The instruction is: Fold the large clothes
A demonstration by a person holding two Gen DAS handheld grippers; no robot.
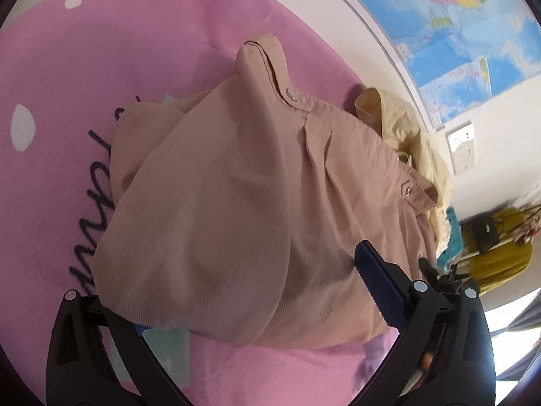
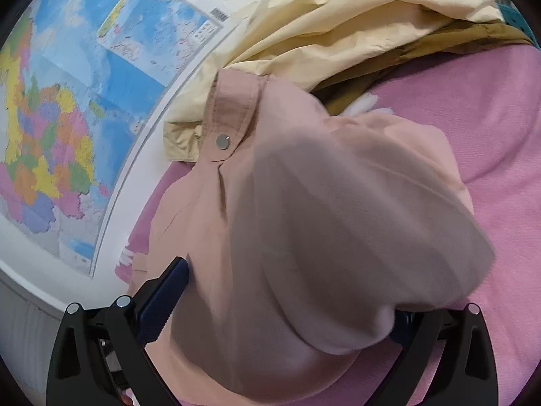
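On my pink blanket [image 1: 209, 27] the pink trousers [image 1: 236, 182] lie bunched near the wall edge, waistband farthest. Both my left claw [image 1: 250, 301] and right claw [image 2: 287, 308] gape wide, fabric between them unpinched, equally near.

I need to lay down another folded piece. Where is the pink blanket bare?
Bare blanket lies left of the pink garment in the left view. It is crowded toward the wall map, where the yellow garment is heaped against the pink one.

Black plastic tongs [image 1: 257, 308] [image 2: 280, 308] with blue textured pads [image 1: 382, 291] and round silver pivot screws [image 1: 420, 286].
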